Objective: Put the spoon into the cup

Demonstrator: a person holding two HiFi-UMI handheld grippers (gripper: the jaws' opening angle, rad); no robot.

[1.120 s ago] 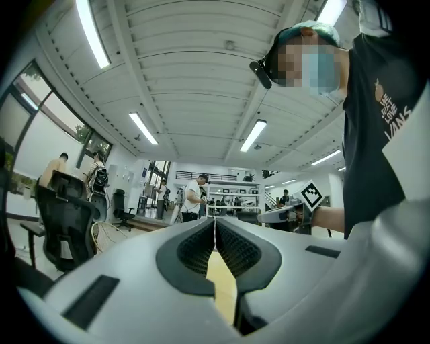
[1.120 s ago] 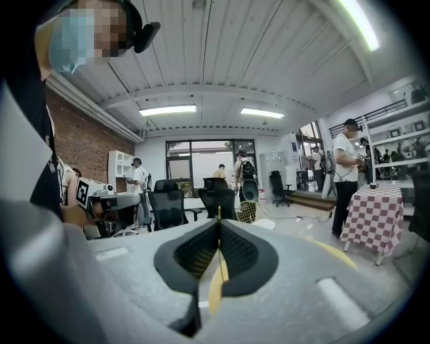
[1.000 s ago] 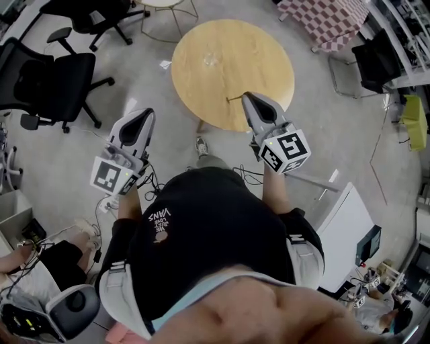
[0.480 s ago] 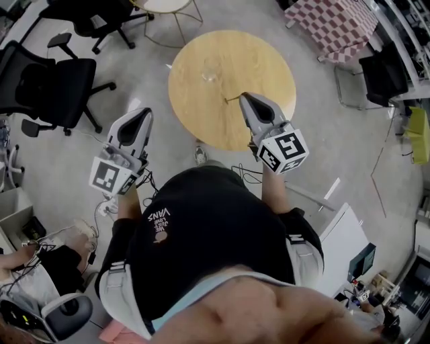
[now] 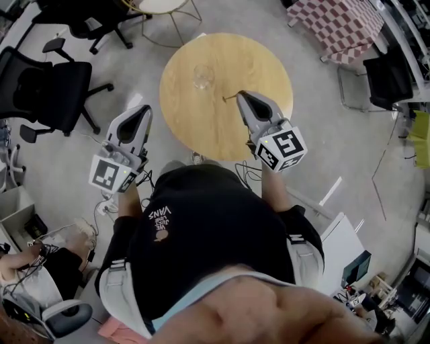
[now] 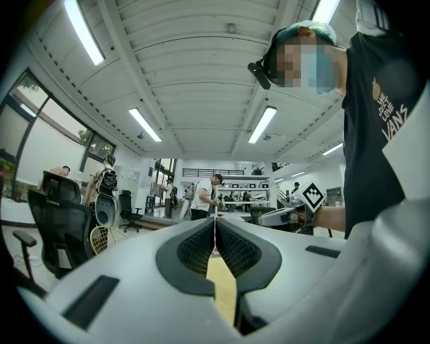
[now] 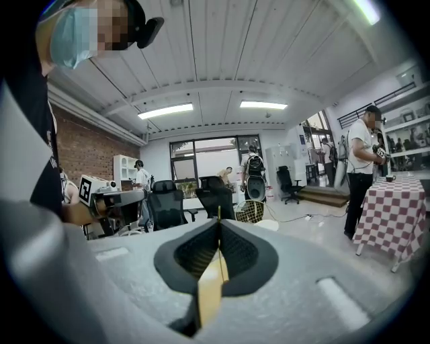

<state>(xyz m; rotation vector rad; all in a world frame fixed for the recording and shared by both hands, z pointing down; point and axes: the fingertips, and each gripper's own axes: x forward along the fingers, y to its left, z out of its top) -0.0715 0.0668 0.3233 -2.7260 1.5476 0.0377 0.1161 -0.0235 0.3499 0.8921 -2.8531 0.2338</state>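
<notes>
A clear glass cup (image 5: 201, 75) stands on the round wooden table (image 5: 262, 60), left of its middle. My right gripper (image 5: 240, 95) hovers over the table's near part, shut on the spoon (image 5: 230, 98), whose thin handle pokes out leftwards from the tips, to the right of the cup and nearer me. In the right gripper view the spoon (image 7: 218, 212) shows as a thin rod rising between the pads of the right gripper (image 7: 219, 223). My left gripper (image 5: 138, 111) is shut and holds nothing, off the table's left edge over the floor; the left gripper (image 6: 215, 219) has its pads pressed together.
Black office chairs (image 5: 47, 87) stand to the left on the grey floor. A small white-topped wire stool (image 5: 161, 7) is beyond the table, and a checkered table (image 5: 332, 23) at the upper right. Cables (image 5: 151, 181) lie on the floor by my feet.
The table and cup have drawn closer and shifted left under the grippers. The right gripper with the spoon now reaches further over the tabletop; both grippers stay shut.
</notes>
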